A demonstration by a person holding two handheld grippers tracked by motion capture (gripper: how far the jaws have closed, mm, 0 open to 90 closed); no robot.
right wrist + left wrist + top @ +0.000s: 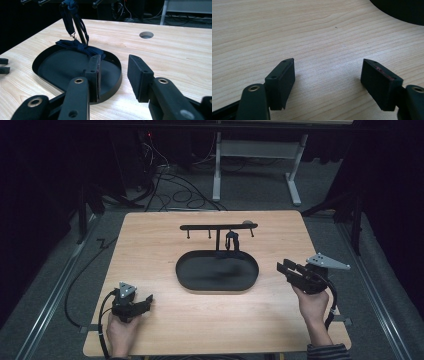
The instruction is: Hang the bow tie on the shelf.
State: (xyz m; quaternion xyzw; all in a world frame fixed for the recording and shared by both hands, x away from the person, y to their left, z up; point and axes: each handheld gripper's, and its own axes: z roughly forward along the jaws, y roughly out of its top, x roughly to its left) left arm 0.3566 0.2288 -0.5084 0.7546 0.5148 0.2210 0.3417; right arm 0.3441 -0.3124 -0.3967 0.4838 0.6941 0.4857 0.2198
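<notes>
On the wooden surface (pixel 150 245) a black oval tray (pixel 192 279) sits mid-way, a dark strap (pixel 80 46) hanging from its rack (pixel 218 226) — left tool (pixel 142 301) wide, empty; right tool (pixel 286 268) narrower, empty, beside the tray.

No readable text, label, brand or number on anything in view

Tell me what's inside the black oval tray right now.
A dark blue strap hangs from the rack and bunches over the tray's far rim. The floor looks bare; the right gripper's near jaw hides a small strip.
</notes>
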